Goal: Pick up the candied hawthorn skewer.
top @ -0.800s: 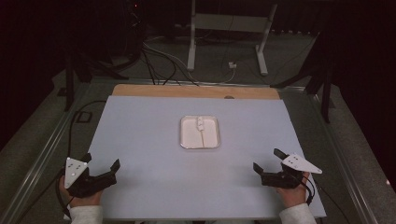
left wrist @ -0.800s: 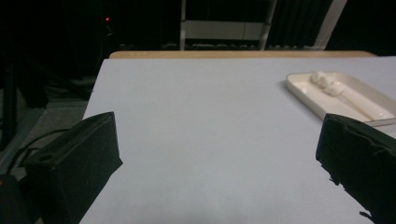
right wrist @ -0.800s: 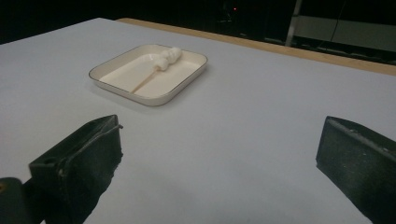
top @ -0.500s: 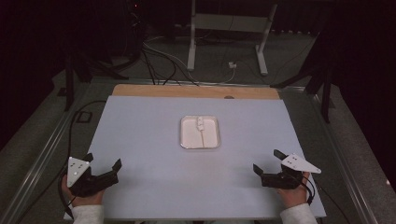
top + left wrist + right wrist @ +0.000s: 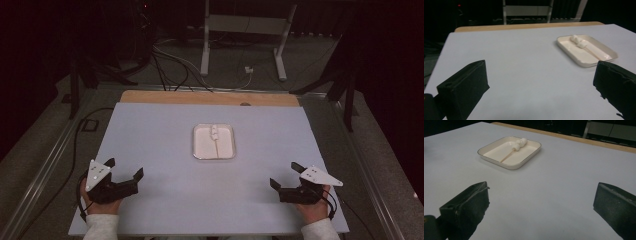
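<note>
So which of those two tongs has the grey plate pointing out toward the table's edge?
The right tongs: their grey three-cornered plate points outward to the table's right edge. The left tongs' plate sits over the hand.

My high cam sits above, looking fwd and down on the table (image 5: 150, 150). Both gripper cams ride low near the surface; all share the tray (image 5: 197, 150) (image 5: 574, 56) (image 5: 499, 158).

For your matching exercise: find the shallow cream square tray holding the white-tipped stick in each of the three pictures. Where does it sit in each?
High view: shallow cream square tray at table centre, between and beyond both grippers.
Left gripper view: tray upper right, above the right-hand jaw.
Right gripper view: tray upper left, above the left-hand jaw.
Shared landmark: bare wooden strip along the table's far edge.
</note>
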Motion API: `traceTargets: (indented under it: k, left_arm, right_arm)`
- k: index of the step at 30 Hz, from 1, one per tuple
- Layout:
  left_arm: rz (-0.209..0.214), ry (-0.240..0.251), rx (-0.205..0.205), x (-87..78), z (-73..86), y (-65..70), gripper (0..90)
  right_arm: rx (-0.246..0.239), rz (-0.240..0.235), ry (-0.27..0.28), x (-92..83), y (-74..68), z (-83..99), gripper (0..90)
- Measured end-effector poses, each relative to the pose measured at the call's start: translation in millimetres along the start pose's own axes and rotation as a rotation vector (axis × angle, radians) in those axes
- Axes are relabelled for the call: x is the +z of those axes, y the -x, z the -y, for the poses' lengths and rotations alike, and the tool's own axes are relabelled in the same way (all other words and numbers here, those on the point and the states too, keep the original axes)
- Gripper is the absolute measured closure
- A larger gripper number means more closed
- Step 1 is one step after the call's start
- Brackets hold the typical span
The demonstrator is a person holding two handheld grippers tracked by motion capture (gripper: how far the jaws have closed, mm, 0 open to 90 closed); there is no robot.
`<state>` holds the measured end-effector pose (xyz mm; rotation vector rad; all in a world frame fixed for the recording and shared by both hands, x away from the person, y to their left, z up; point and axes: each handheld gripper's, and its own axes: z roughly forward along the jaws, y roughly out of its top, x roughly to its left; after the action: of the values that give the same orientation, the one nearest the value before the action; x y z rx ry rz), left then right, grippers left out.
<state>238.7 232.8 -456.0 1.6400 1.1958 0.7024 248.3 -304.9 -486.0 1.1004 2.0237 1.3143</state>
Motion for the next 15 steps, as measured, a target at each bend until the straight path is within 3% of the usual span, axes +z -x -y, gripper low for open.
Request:
traceTargets:
  k: [6,10,15]
  left_arm:
    - [0.025,-0.019,0.033,23.0,-29.8,13.6,0.6]
    - [0.049,-0.035,0.026,42.8,-41.9,21.2,0.7]
    - [0.066,-0.066,0.058,68.4,-52.8,37.1,0.7]
  right_arm:
    - [0.001,0.013,-0.002,0.9,-0.2,-0.2,0.0]
    - [0.003,0.020,0.000,-0.1,0.4,-0.1,0.0]
    - [0.002,0.020,-0.005,0.4,0.0,0.5,0.0]
